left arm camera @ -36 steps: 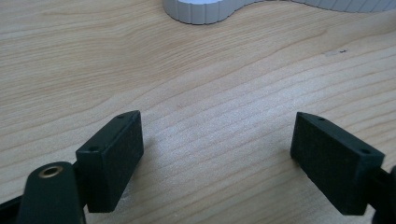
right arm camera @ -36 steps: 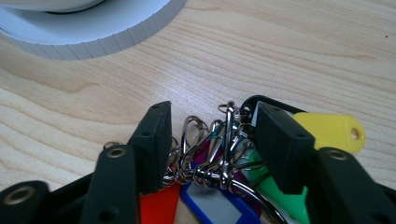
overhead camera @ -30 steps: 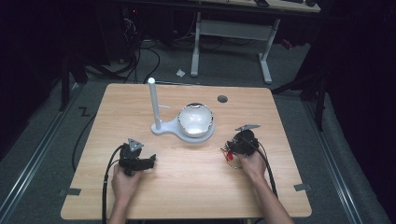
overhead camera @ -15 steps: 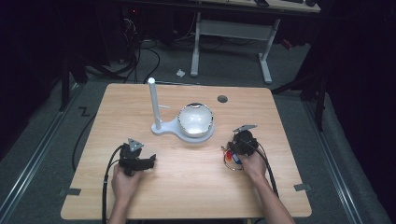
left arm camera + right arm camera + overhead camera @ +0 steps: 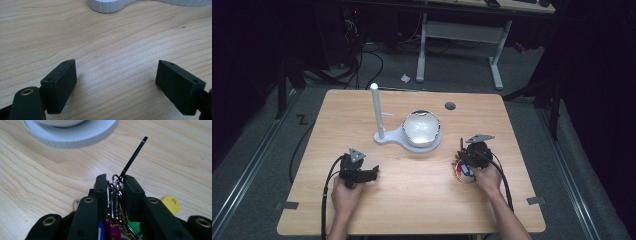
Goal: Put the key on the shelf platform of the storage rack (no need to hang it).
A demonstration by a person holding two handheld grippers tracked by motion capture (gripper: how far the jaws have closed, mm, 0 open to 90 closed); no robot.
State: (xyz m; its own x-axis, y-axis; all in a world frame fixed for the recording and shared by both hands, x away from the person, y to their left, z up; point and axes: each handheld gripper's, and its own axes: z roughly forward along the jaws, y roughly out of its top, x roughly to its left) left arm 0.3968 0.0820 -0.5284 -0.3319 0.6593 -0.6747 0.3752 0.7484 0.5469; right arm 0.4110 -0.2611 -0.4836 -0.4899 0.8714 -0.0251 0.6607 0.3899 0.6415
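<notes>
A bunch of keys on metal rings (image 5: 114,195), with coloured tags, lies on the wooden table (image 5: 412,200) at its right side. My right gripper (image 5: 115,182) is shut on the rings; its jaws have just been closing on them. A thin black rod (image 5: 133,157) sticks up from the bunch, and a yellow tag (image 5: 171,203) lies beside the jaws. From above, the right gripper (image 5: 462,160) sits over the keys (image 5: 464,174). My left gripper (image 5: 373,173) rests low over the table at the left. It stands open (image 5: 116,77) over bare wood.
A white stand (image 5: 387,137) with an upright post (image 5: 376,110) and a rounded white bowl (image 5: 422,127) sits mid-table, its ribbed base (image 5: 75,135) just ahead of the right gripper. A round hole (image 5: 450,106) marks the far part of the table. A desk frame (image 5: 462,35) stands beyond.
In the high view the right hand has barely shifted over the key bunch. The left hand and its gripper have stayed put.
</notes>
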